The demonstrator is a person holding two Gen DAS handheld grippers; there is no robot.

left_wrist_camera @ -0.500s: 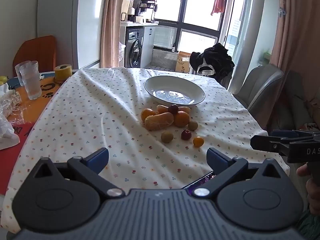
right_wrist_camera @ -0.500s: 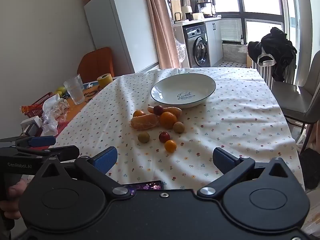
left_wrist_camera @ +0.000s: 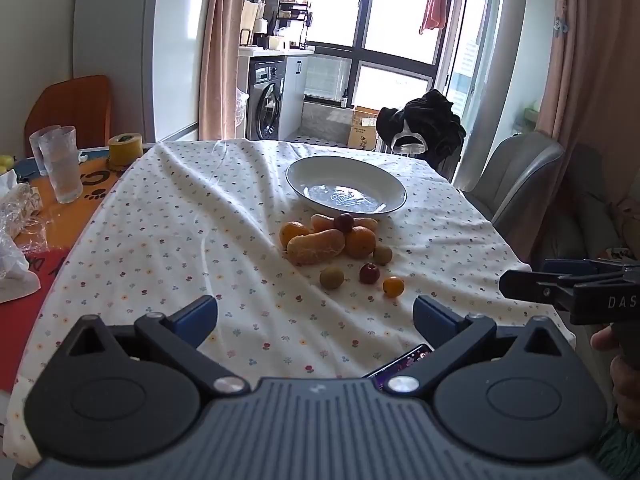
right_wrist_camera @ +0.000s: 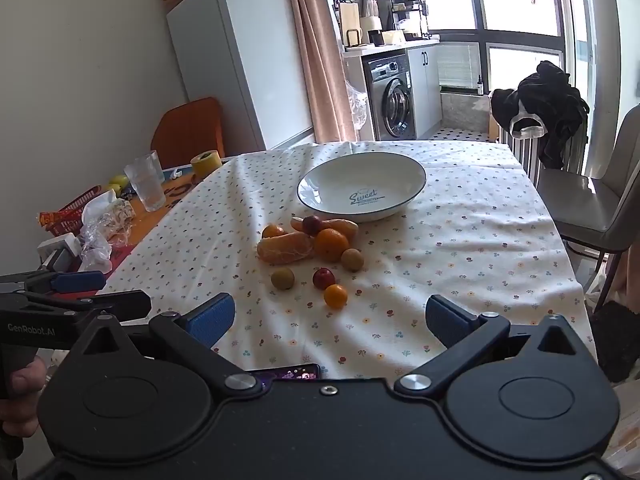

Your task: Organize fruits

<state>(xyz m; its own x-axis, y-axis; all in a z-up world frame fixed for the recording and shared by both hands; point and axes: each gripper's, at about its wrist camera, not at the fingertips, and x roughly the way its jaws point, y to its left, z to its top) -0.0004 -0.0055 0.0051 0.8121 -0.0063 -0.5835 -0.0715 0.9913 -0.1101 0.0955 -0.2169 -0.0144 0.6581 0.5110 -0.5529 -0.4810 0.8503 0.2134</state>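
Note:
A pile of fruit lies mid-table on the flowered cloth: a long orange fruit (left_wrist_camera: pixel 316 246) (right_wrist_camera: pixel 285 248), a round orange (left_wrist_camera: pixel 360 241) (right_wrist_camera: pixel 330 244), a dark plum (left_wrist_camera: pixel 344 222) on top. In front lie a green fruit (left_wrist_camera: pixel 331 277) (right_wrist_camera: pixel 282 278), a red fruit (left_wrist_camera: pixel 369 273) (right_wrist_camera: pixel 323 278), a small orange one (left_wrist_camera: pixel 393 286) (right_wrist_camera: pixel 335 295) and a tan one (left_wrist_camera: pixel 382 255) (right_wrist_camera: pixel 352 259). Behind the pile stands an empty white bowl (left_wrist_camera: pixel 384 184) (right_wrist_camera: pixel 400 168). My left gripper (left_wrist_camera: pixel 316 316) and right gripper (right_wrist_camera: pixel 330 318) are both open, hovering over the near table edge, short of the fruit, with nothing between their fingers.
A phone (right_wrist_camera: pixel 288 374) lies at the near edge. Glasses (left_wrist_camera: pixel 62 164), a yellow tape roll (left_wrist_camera: pixel 125 149) and crumpled plastic (left_wrist_camera: pixel 16 216) sit on the left. A grey chair (left_wrist_camera: pixel 516 176) stands at the right. The other gripper shows at each view's side.

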